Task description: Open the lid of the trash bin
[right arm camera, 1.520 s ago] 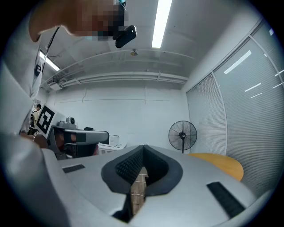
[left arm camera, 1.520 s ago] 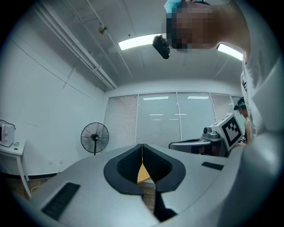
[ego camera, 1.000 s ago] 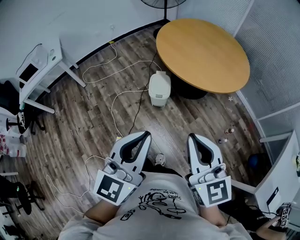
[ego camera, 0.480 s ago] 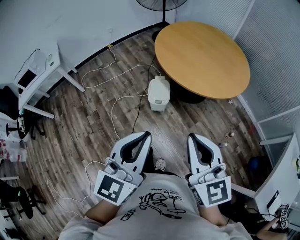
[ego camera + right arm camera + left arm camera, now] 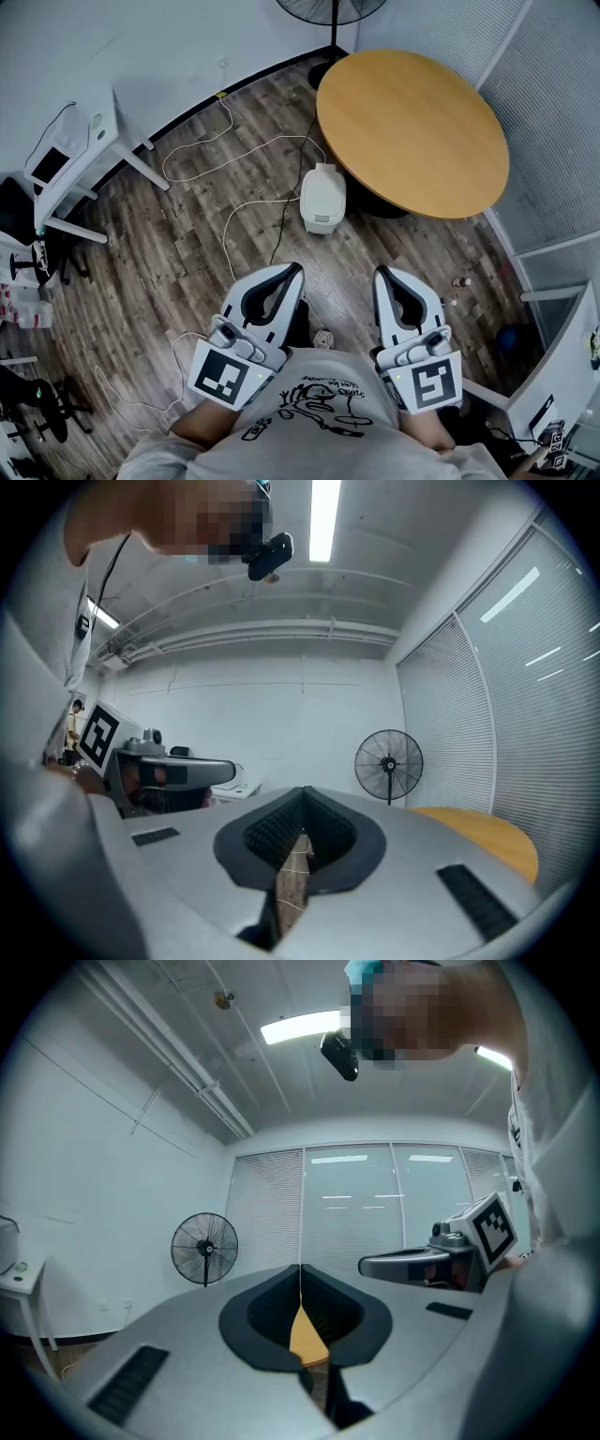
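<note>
Not started: small white plastic trash bin point(image 5: 322, 199) has its lid down. Left tongs point(image 5: 296, 270) and right tongs point(image 5: 380, 274) are pressed together, empty, well apart from the bin. Approach and lift remain.

Bright and even from overhead in the head view, with only a soft dark shadow beneath the round table point(image 5: 412, 131) at 1 o'clock and a faint one beside the trash bin point(image 5: 322, 199) near centre. Blown to white glare at the ceiling strip light point(image 5: 300, 1027) at 12 o'clock in the left gripper view, likewise at the second strip light point(image 5: 323, 508) at 12 o'clock in the right gripper view. Bowed hard by fisheye in both gripper views, black at the corners, slightly soft at 6 o'clock.
</note>
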A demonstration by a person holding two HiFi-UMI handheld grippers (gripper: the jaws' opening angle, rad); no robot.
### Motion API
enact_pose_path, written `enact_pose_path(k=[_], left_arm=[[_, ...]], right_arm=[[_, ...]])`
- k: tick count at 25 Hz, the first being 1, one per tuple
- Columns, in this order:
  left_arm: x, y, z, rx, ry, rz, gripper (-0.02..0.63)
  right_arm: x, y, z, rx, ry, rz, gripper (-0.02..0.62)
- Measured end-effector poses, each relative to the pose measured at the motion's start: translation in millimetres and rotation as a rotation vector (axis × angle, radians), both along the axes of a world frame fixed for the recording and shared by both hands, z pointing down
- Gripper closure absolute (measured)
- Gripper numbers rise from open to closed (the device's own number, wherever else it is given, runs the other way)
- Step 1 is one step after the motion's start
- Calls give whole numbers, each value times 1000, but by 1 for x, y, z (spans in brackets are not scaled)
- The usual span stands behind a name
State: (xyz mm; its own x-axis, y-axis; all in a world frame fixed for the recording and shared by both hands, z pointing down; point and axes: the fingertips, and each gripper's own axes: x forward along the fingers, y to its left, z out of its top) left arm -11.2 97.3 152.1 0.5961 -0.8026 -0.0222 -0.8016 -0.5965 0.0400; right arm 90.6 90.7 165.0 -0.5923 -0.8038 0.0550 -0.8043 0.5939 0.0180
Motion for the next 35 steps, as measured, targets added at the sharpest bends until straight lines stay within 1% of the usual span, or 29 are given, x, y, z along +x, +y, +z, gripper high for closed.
enact_pose_path(k=[2,7,10,12,16,19,22,24,28,30,33,35], left_arm=[[-7,-16,3,-12,-1,0,586],[-24,-59,0,0,12,8,586],[-39,-84,4,-39,0,17,586],[-51,-100,7,-57,-8,22,586],[-70,-132,6,-54,-8,30,586],[-81,-155,3,-30,7,33,586],[-91,-174,6,-36,3,34,586],[-95,-186,5,-20,8,36,586],[-100,-200,12,-57,-4,37,586],[-102,-204,12,-53,0,34,586],[-100,-211,16,-65,0,30,586],[-95,-215,14,-52,8,28,586]], right_arm=[[-7,-15,3,-4,18,-10,588],[-27,-58,2,-9,21,-13,588],[-44,-84,-4,-4,18,-21,588],[-55,-102,-3,-9,34,-17,588],[-76,-134,-4,-7,44,-13,588],[-87,-156,-4,-5,44,-3,588],[-95,-175,-2,-3,41,1,588],[-98,-185,0,-5,41,4,588],[-102,-201,2,-9,38,10,588],[-103,-206,4,-9,36,9,588],[-101,-213,6,-14,37,2,588],[-100,-218,2,-4,14,-8,588]])
